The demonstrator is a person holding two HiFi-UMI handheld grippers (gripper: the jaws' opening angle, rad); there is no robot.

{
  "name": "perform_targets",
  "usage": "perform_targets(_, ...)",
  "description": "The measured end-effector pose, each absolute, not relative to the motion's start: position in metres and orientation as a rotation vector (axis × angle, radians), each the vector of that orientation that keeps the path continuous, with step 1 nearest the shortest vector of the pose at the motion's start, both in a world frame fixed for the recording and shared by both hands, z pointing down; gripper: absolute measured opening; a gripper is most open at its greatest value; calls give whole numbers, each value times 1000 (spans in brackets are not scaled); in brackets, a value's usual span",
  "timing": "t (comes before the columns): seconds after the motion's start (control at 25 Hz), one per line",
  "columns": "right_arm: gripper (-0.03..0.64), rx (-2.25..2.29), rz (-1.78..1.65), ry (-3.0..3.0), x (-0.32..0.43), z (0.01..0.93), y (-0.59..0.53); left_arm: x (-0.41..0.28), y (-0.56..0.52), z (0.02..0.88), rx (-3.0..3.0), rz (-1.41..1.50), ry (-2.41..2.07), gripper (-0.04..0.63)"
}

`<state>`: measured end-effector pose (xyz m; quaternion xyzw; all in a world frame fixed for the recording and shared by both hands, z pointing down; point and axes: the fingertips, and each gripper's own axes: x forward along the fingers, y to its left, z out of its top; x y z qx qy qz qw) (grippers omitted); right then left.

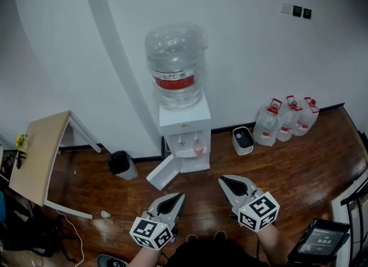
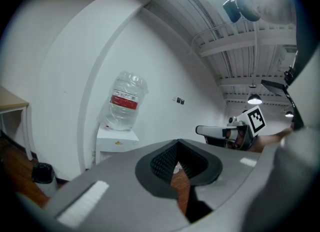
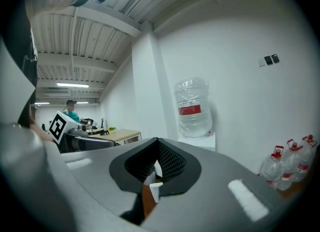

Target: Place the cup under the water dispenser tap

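The white water dispenser stands against the wall with a clear bottle on top. A small pinkish cup sits in its tap recess, below the right-hand tap. Both grippers hover over the wooden floor in front of it, apart from the cup. My left gripper is shut and holds nothing, and my right gripper is likewise shut and empty. The left gripper view shows my left gripper pointing toward the dispenser. The right gripper view shows my right gripper with the bottle ahead.
The dispenser's lower door hangs open toward the floor. A black bin stands to its left, a small white container and three water jugs to its right. A wooden table stands at the left.
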<state>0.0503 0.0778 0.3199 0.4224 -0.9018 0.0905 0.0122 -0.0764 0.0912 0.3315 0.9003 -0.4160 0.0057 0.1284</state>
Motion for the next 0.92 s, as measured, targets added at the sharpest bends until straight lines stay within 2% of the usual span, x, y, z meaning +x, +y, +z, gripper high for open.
perform_targets(0.92,0,1350,292,-2759,33,326,67,-94,87,321,2614,14,-1207,181)
